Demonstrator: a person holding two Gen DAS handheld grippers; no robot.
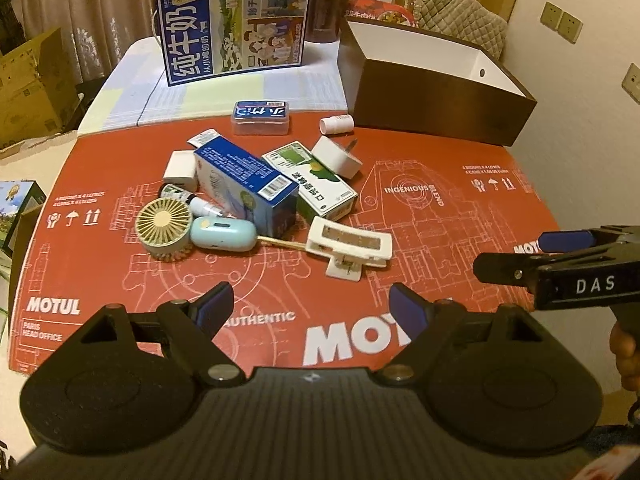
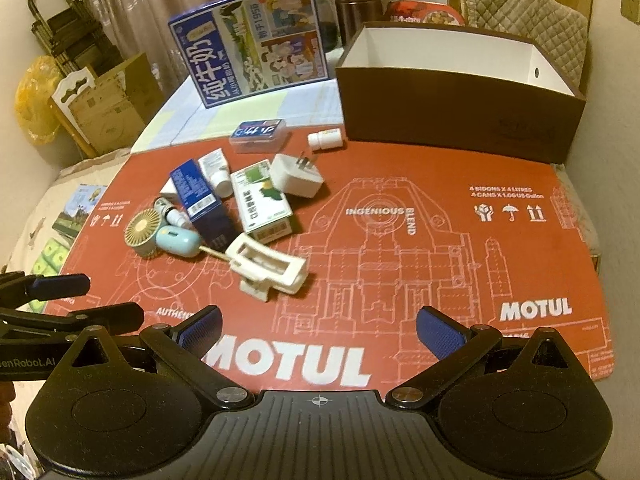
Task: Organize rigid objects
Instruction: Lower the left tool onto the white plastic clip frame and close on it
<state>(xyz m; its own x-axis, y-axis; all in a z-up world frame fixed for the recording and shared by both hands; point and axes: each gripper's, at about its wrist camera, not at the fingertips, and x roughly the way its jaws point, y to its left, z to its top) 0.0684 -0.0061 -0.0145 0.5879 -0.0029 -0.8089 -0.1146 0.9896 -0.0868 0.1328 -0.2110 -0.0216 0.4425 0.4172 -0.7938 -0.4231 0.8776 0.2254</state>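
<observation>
On the red cardboard sheet (image 1: pixel 440 240) lies one loose cluster of small rigid items. Landmark: the brown open box (image 1: pixel 432 80), one in number, standing at the sheet's far right corner, white inside; nothing shows inside from either view.

Count of items, all left of the brown open box:
- One small white bottle (image 1: pixel 337 124) on its side, just beside the box's near wall.
- One clear case with a blue label (image 1: pixel 261 117), further left of the bottle.
- Two white plug adapters: one with prongs up (image 1: pixel 337 157), one flat block (image 1: pixel 181 170) at the cluster's far left.
- One blue carton (image 1: pixel 248 184) and one green-and-white carton (image 1: pixel 316 186), side by side, touching.
- One white tube (image 2: pixel 216 170) behind the blue carton.
- One small spray bottle (image 1: pixel 200 205), partly hidden.
- One handheld fan (image 1: pixel 163 230) touching one pale blue capsule-shaped device (image 1: pixel 223 233).
- One thin wooden stick (image 1: pixel 280 242) running to one white clip (image 1: pixel 348 249), the cluster's nearest item.
- One tall blue milk carton box (image 1: pixel 234 20), upright, far behind the cluster.

Left gripper (image 1: pixel 310 306): fingers wide apart, holding nothing, hovering above the sheet's near edge, pointed at the cluster.

Right gripper (image 2: pixel 318 330): fingers wide apart, holding nothing, hovering level over the near edge, aimed between cluster and brown open box. A hand (image 1: pixel 624 356) grips its handle at the left wrist view's right margin.
</observation>
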